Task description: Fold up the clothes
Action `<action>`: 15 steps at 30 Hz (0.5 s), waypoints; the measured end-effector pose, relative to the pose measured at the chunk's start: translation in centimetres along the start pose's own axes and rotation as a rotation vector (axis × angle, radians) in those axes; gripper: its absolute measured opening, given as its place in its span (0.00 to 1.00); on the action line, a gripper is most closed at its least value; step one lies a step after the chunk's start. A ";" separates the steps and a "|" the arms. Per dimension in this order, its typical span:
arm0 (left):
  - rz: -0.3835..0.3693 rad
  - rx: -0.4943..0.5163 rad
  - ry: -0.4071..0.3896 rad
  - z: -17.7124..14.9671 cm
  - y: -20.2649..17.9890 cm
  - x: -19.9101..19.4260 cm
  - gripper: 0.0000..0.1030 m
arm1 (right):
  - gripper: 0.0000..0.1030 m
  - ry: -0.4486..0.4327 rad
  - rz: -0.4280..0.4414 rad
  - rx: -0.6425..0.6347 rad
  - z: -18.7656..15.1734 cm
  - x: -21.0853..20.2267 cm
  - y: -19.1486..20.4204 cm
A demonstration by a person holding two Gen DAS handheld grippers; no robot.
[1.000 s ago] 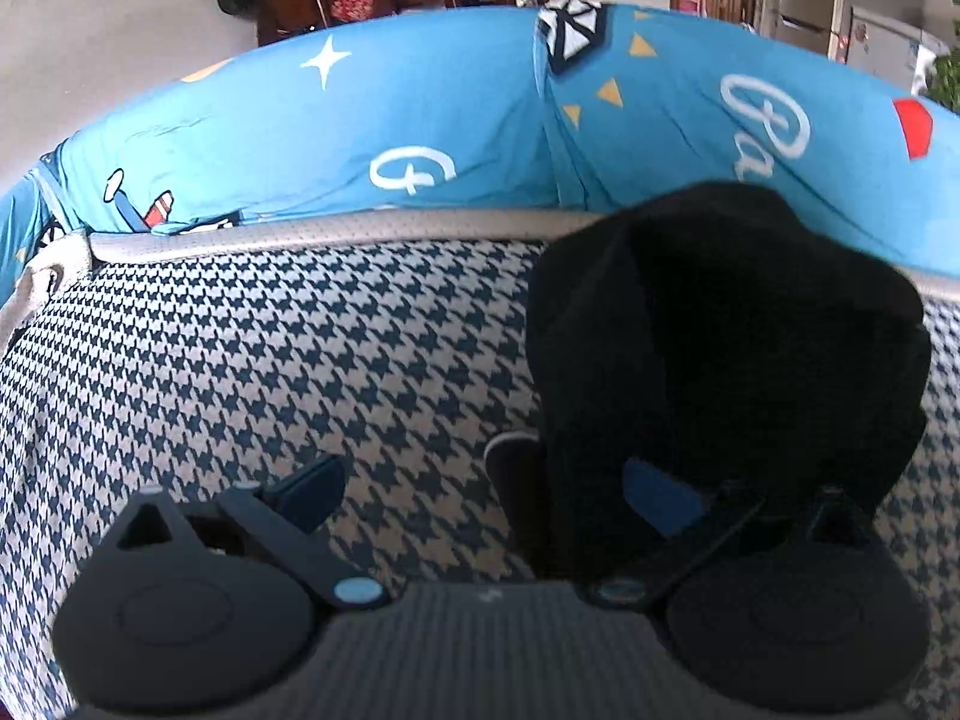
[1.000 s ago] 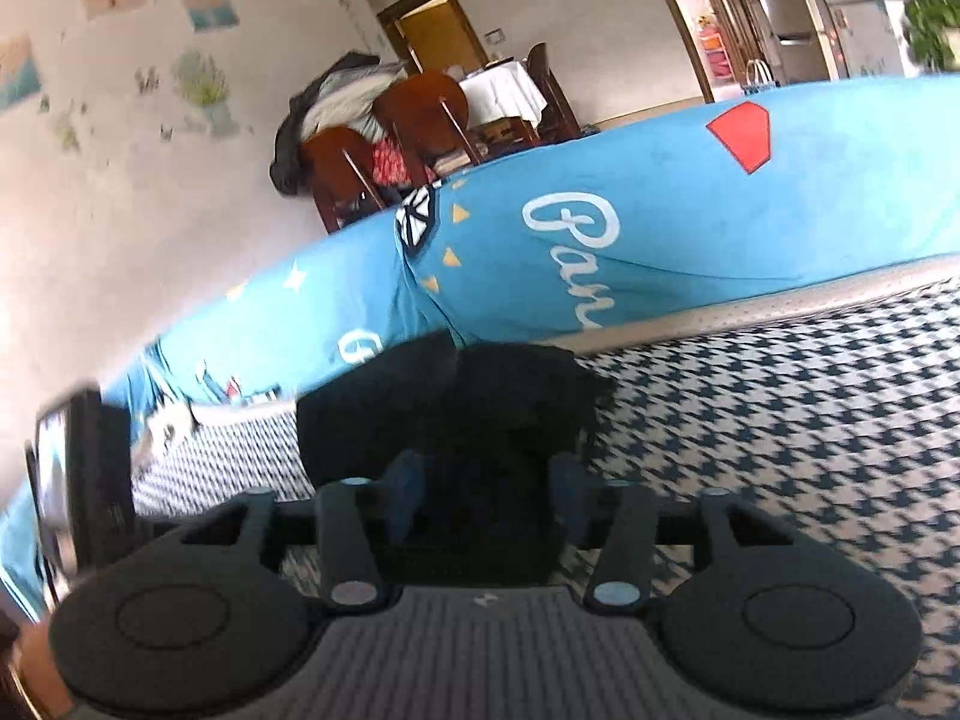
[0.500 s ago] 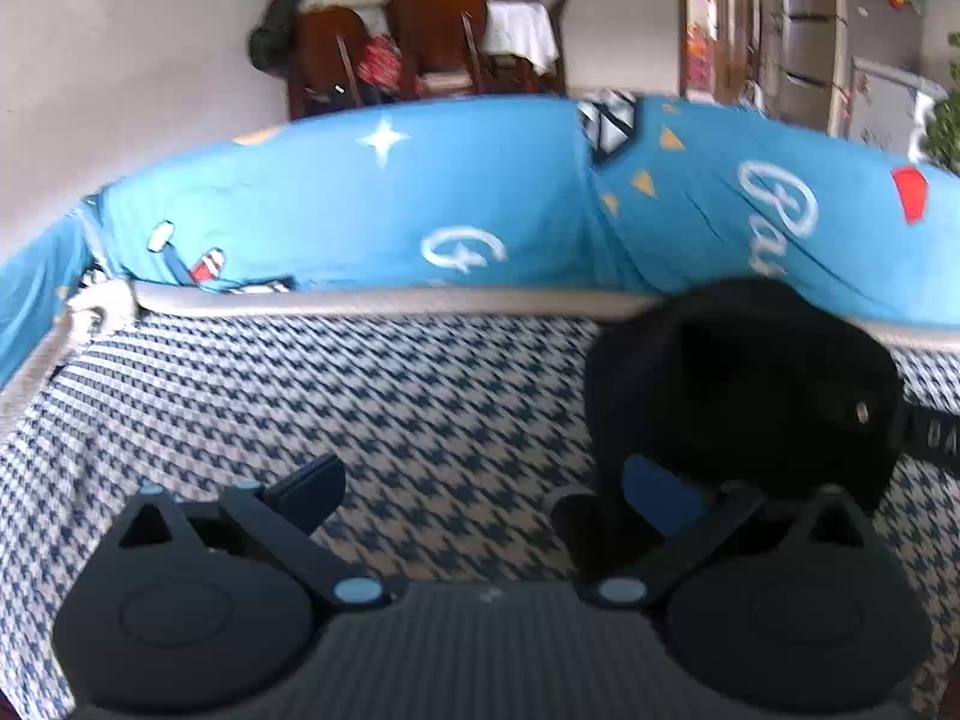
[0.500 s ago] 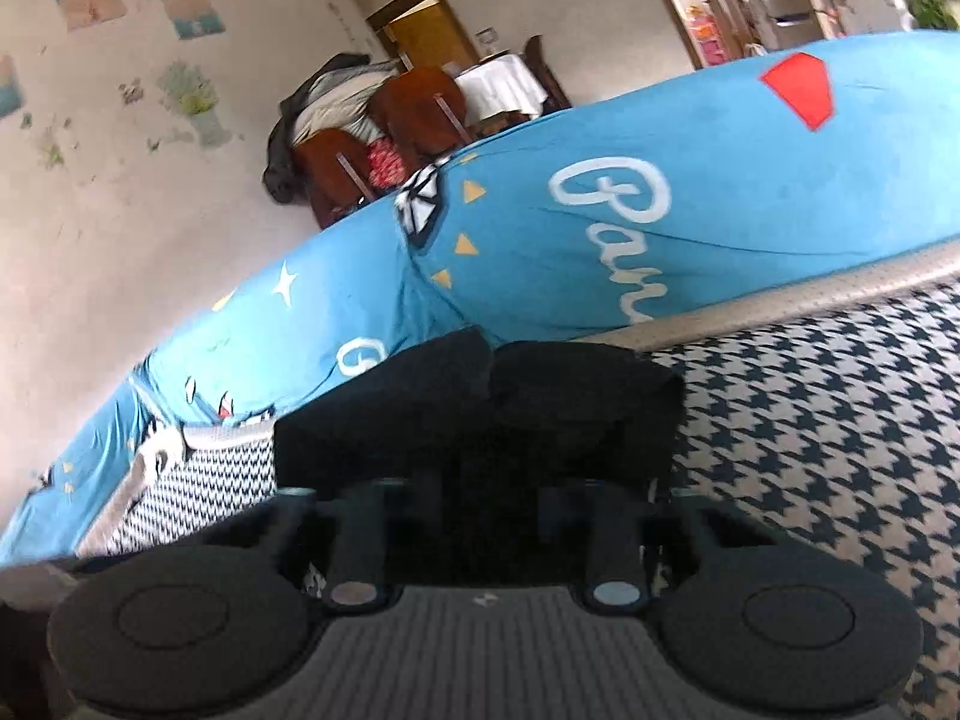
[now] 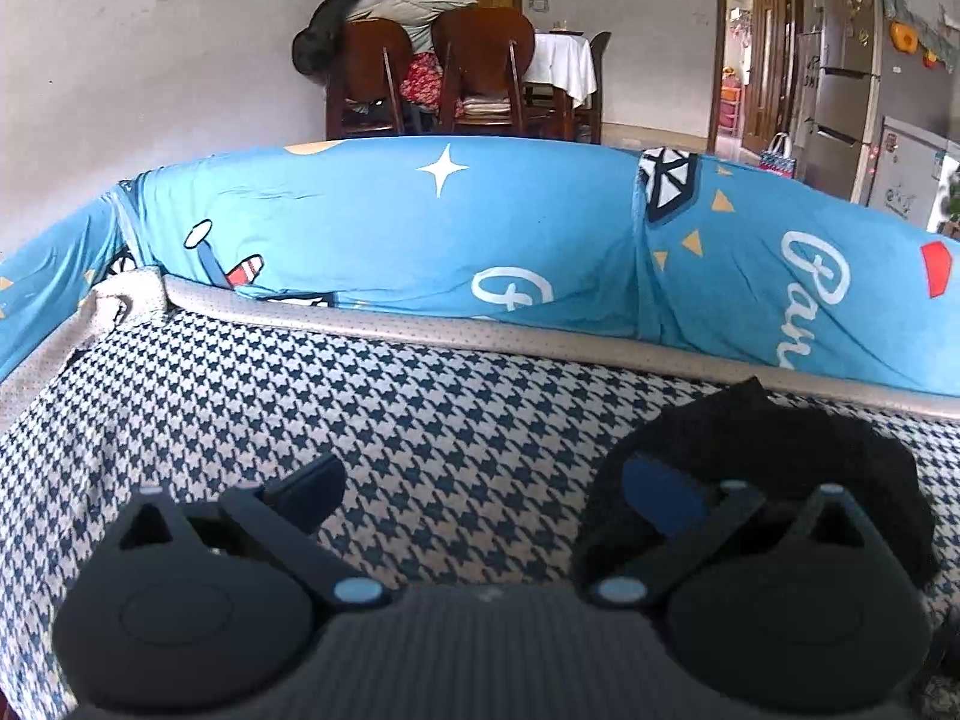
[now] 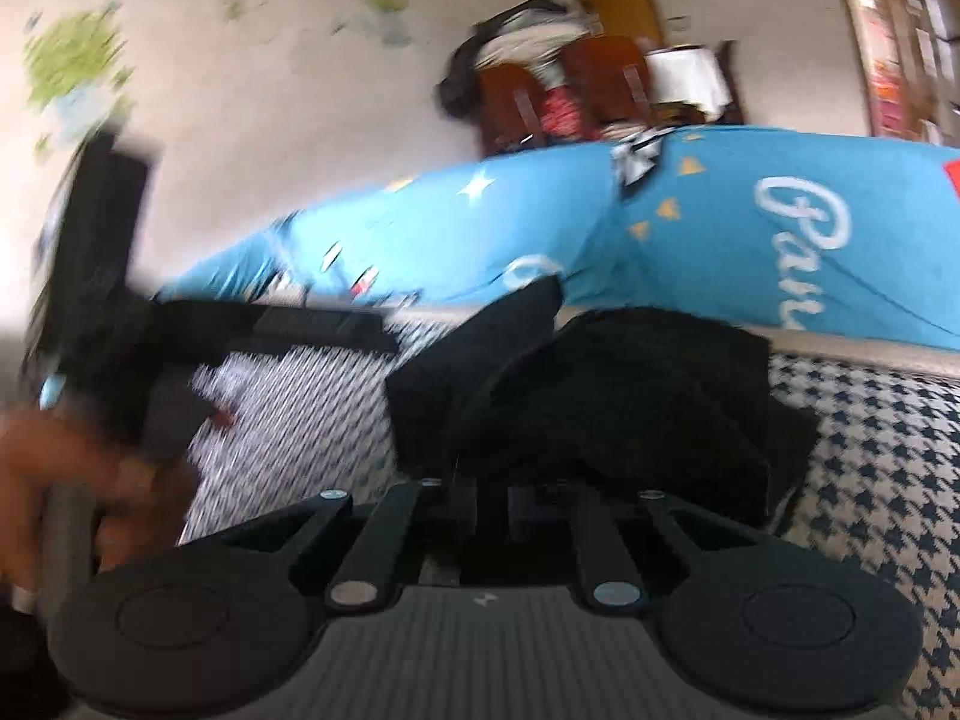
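Observation:
A black garment (image 5: 774,456) lies bunched on the houndstooth sofa seat (image 5: 372,420), to the right in the left wrist view. My left gripper (image 5: 486,492) is open and empty; its right finger (image 5: 660,492) sits against the garment's left edge. In the right wrist view my right gripper (image 6: 489,492) is shut on the black garment (image 6: 600,396), which fills the space just ahead of its fingers. The left gripper's body (image 6: 108,300) and the hand holding it show blurred at the left of that view.
A blue cartoon-print cover (image 5: 420,228) drapes the sofa back behind the seat. A beige piped edge (image 5: 420,330) runs along the seat's rear. Wooden chairs (image 5: 432,72) with piled clothes and a fridge (image 5: 840,84) stand beyond.
The left gripper has drawn back and to the left, so the garment is lower and farther right in its view. The right gripper has closed further on the garment and is moving, blurring its view.

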State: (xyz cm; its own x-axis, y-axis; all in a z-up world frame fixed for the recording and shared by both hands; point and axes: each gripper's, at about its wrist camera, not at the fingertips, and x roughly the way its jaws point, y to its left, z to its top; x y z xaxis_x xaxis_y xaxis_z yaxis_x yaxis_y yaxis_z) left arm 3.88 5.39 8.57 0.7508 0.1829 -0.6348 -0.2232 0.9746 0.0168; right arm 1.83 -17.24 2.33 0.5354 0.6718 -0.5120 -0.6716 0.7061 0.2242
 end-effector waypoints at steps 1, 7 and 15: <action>-0.010 0.001 0.003 -0.1 0.0 0.0 1.00 | 0.11 0.027 0.015 -0.027 -0.6 -0.1 0.7; -0.094 0.051 0.089 -1.1 -1.4 1.1 1.00 | 0.14 0.142 0.046 -0.106 -2.4 -0.9 2.0; -0.101 0.185 0.149 -3.4 -3.6 1.9 1.00 | 0.21 0.083 0.002 -0.070 -1.4 -4.9 0.7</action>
State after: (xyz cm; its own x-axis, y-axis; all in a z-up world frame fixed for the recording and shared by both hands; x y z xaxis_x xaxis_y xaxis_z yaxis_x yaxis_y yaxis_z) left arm 3.96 1.80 4.71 0.6607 0.0756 -0.7468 -0.0239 0.9965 0.0797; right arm -1.96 -20.36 3.77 0.4918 0.6504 -0.5789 -0.7082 0.6856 0.1687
